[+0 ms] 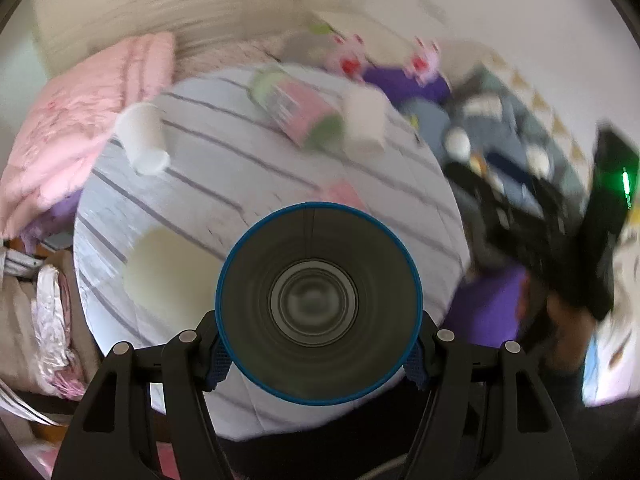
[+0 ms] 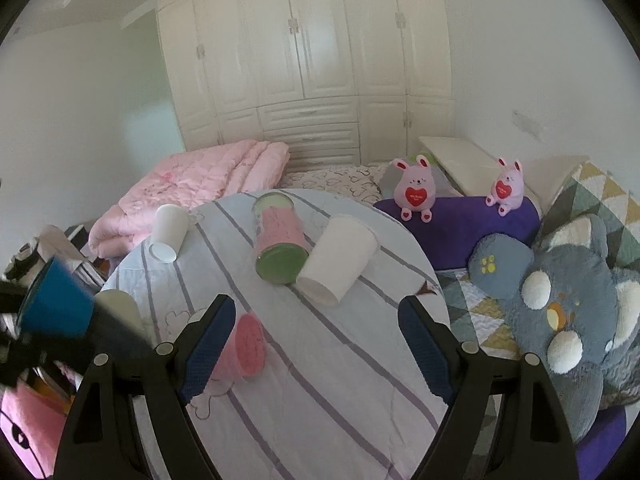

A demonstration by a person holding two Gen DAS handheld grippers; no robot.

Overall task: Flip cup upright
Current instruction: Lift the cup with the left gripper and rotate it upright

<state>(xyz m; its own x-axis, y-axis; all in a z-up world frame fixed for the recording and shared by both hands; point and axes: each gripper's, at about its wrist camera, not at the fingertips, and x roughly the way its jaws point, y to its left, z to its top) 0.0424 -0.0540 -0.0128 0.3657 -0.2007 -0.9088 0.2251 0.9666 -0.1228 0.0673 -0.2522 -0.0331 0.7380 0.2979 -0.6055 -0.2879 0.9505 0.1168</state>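
Left gripper: jaws clamped on the blue cup, mouth facing the lens, held over the 6 o'clock edge of the round bench. In the right wrist view the blue cup sits at 9 o'clock, narrow end pointing up. Frame is motion-blurred.

On the striped bench, left to right: small white cup on its side at 10 o'clock, cream cup beside the blue one, pink cup on its side touching the right gripper's left pad, pink-green canister on its side at 12, large white cup lying against it.

Right gripper: jaws wide apart, holding nothing, over the bench.
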